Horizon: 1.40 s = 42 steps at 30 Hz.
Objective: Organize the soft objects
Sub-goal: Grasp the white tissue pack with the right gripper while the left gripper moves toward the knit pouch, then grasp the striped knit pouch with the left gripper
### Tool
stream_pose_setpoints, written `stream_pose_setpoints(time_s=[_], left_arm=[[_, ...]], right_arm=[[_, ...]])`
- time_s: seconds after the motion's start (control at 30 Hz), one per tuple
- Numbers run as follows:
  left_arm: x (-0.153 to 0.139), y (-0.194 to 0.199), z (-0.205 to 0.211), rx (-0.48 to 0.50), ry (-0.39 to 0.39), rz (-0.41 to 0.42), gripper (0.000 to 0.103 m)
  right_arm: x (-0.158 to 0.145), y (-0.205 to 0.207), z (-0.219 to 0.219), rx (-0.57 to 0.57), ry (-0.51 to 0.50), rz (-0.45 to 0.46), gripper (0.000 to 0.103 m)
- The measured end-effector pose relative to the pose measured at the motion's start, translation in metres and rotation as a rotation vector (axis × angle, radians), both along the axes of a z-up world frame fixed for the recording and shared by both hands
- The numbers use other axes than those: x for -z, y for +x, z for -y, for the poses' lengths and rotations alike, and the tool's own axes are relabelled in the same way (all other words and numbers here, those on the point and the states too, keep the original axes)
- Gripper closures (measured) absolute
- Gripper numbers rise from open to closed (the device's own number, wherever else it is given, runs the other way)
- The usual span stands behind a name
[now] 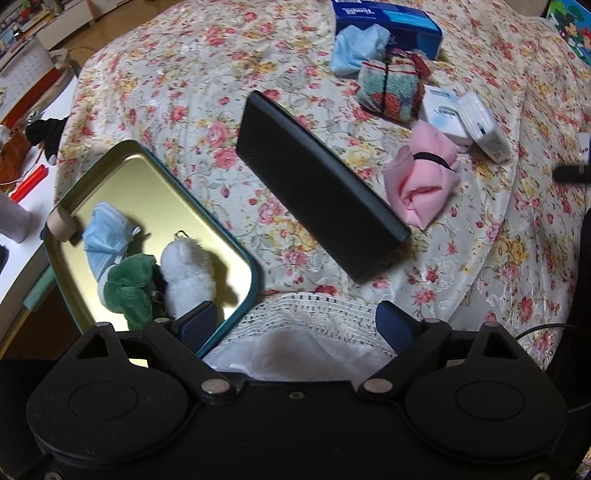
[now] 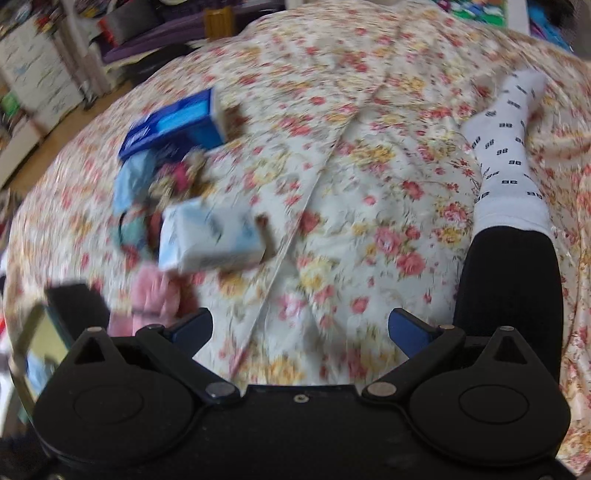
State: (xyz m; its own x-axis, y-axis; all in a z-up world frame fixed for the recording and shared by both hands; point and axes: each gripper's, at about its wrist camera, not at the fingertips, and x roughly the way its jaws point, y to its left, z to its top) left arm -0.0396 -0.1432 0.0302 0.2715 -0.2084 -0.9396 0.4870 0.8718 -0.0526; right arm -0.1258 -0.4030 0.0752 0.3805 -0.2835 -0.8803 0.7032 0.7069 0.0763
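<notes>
Left wrist view, left to right:

- Tin (image 1: 236, 254): gold inside, teal rim, lying on the floral cloth (image 1: 184, 92) at lower left, near the bed's edge.
- In the tin: blue mask (image 1: 105, 236) at the far left; green plush (image 1: 129, 288) beside it; white plush (image 1: 186, 273) with a metal clip, touching the green one.
- Left gripper (image 1: 297, 326): jaws wide, nothing between them. Its left finger hangs over the tin's near corner, the right one over a white lace cloth (image 1: 314, 310).
- Black case (image 1: 317, 184): long, lying aslant on the cloth, right of the tin.
- Second blue mask (image 1: 356, 48): crumpled, at the top, against a blue box (image 1: 388, 18).
- Rolled towel (image 1: 389, 90): teal and red, just below the mask.
- Pink cloth (image 1: 421, 181): bundled, with a black band, right of the case.
- Two white boxes (image 1: 461, 118): just beyond the pink cloth.

Right wrist view, blurred, left to right:

- Tin (image 2: 37, 343): at the lower left edge, partly hidden by the gripper body.
- Pink cloth (image 2: 155, 295), white box (image 2: 210, 236), blue box (image 2: 173, 125): a cluster in the left half.
- Right gripper (image 2: 301, 330): jaws wide, empty, over bare floral cloth (image 2: 369, 184).
- A person's leg (image 2: 509, 280) in black, with a white patterned sock (image 2: 509, 158), resting on the cloth at right.
</notes>
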Motion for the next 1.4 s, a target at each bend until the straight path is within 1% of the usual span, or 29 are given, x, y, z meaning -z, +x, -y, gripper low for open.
stream_pose_setpoints(time_s=[0.1, 0.17, 0.3, 0.43, 0.57, 0.63, 0.7, 0.77, 0.83, 0.87, 0.9, 0.97, 1.07, 1.17, 1.27, 1.33, 1.4], left_arm=[[0.003, 0.001, 0.004, 0.013, 0.002, -0.008, 0.013], [0.004, 0.001, 0.005, 0.020, 0.004, -0.012, 0.013], [0.004, 0.003, 0.007, 0.027, 0.001, -0.015, 0.013], [0.003, 0.006, 0.008, 0.033, -0.002, -0.016, 0.013], [-0.002, 0.008, 0.011, 0.039, -0.008, -0.012, 0.013], [-0.006, 0.009, 0.013, 0.043, -0.012, -0.009, 0.013], [-0.010, 0.011, 0.017, 0.050, -0.013, -0.003, 0.013], [-0.015, 0.012, 0.021, 0.059, -0.013, 0.006, 0.013], [-0.021, 0.015, 0.027, 0.066, -0.012, 0.018, 0.013], [-0.024, 0.016, 0.030, 0.070, -0.011, 0.025, 0.013], [-0.027, 0.017, 0.034, 0.076, -0.011, 0.031, 0.013], [-0.033, 0.022, 0.043, 0.089, -0.010, 0.044, 0.013], [-0.042, 0.031, 0.062, 0.107, 0.000, 0.074, 0.013], [-0.047, 0.044, 0.084, 0.109, 0.011, 0.111, 0.013], [-0.046, 0.061, 0.108, 0.095, 0.017, 0.125, 0.010], [-0.043, 0.073, 0.123, 0.082, 0.018, 0.128, 0.010], [-0.037, 0.083, 0.138, 0.072, 0.036, 0.129, 0.010]], right_arm=[[-0.002, 0.014, 0.015, -0.001, 0.029, 0.031, 0.001], [-0.003, 0.027, 0.019, -0.010, 0.030, 0.044, 0.001], [0.002, 0.057, 0.017, -0.075, 0.017, 0.043, 0.001], [0.015, 0.089, 0.012, -0.164, -0.002, 0.002, 0.001], [0.032, 0.114, 0.010, -0.244, -0.027, -0.068, 0.001], [0.041, 0.122, 0.015, -0.266, -0.022, -0.095, 0.001], [0.049, 0.126, 0.019, -0.281, 0.003, -0.107, 0.001], [0.054, 0.125, 0.025, -0.288, 0.035, -0.099, 0.005], [0.059, 0.123, 0.033, -0.294, 0.091, -0.085, 0.027], [0.061, 0.120, 0.036, -0.302, 0.134, -0.067, 0.029], [0.061, 0.116, 0.040, -0.302, 0.163, -0.042, 0.030], [0.057, 0.109, 0.043, -0.285, 0.161, -0.023, 0.030], [0.042, 0.099, 0.046, -0.250, 0.080, -0.003, 0.030], [0.027, 0.086, 0.053, -0.188, -0.006, 0.009, 0.030], [0.024, 0.076, 0.065, -0.134, -0.048, -0.007, 0.030], [0.028, 0.072, 0.074, -0.105, -0.039, -0.025, 0.030], [0.035, 0.069, 0.084, -0.075, -0.015, -0.050, 0.030]])
